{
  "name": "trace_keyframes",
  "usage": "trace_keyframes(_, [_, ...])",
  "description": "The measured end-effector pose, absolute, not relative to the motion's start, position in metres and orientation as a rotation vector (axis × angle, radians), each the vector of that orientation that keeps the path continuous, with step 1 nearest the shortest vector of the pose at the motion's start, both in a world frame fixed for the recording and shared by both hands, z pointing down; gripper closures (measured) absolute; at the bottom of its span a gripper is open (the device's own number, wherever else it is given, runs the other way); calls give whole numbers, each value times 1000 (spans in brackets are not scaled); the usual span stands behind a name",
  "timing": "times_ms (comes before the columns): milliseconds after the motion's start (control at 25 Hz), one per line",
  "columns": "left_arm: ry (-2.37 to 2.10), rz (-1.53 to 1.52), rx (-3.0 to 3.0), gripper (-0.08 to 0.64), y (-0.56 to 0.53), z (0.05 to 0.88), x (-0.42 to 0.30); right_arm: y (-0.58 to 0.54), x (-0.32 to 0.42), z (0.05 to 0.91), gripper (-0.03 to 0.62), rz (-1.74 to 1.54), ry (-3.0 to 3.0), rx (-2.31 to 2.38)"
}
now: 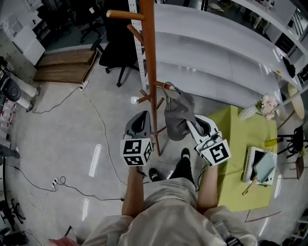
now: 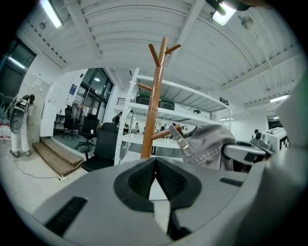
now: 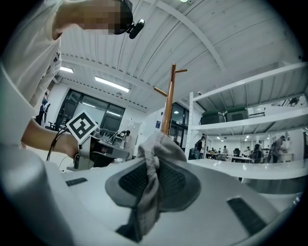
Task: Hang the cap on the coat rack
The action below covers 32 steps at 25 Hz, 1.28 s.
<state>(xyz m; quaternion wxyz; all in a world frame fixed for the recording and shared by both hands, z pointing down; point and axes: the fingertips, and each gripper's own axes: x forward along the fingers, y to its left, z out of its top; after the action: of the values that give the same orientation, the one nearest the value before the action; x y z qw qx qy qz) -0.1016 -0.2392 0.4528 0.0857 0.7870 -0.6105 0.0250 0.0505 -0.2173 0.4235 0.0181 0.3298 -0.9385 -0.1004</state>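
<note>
My right gripper [image 1: 191, 126] is clamped on the cap's [image 1: 179, 115] grey fabric, centre of the head view. My left gripper [image 1: 143, 115], jaws together and empty, sits just left of the rack [image 1: 150, 67] pole. The cap's strap [image 1: 170, 88] loops over a lower peg [image 1: 159, 84] tip.

Bright, even indoor light from ceiling strip lights [image 2: 50, 13]; pale glare streaks on the glossy floor [image 1: 95, 159]. Both gripper views bulge, with black corners.
</note>
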Motion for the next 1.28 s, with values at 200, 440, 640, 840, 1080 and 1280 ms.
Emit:
trace_keyframes(200, [-1802, 72, 2366, 552, -240, 450, -96, -218, 51, 434, 543, -273, -2907, 1039])
trace_keyframes(440, [-1796, 85, 2374, 552, -239, 450, -94, -226, 51, 449, 545, -207, -2895, 1081])
trace_keyframes(640, [-1799, 80, 2373, 552, -240, 449, -94, -231, 46, 454, 544, -183, -2894, 1081])
trace_keyframes(840, [-1787, 88, 2386, 552, -242, 450, -87, -236, 43, 457, 544, -177, -2878, 1078])
trace_keyframes(1080, [-1775, 83, 2402, 552, -243, 449, -84, -246, 33, 460, 543, -174, -2866, 1065])
trace_keyframes(1280, [-1765, 84, 2427, 552, -247, 446, -78, -252, 25, 466, 543, -162, -2867, 1025])
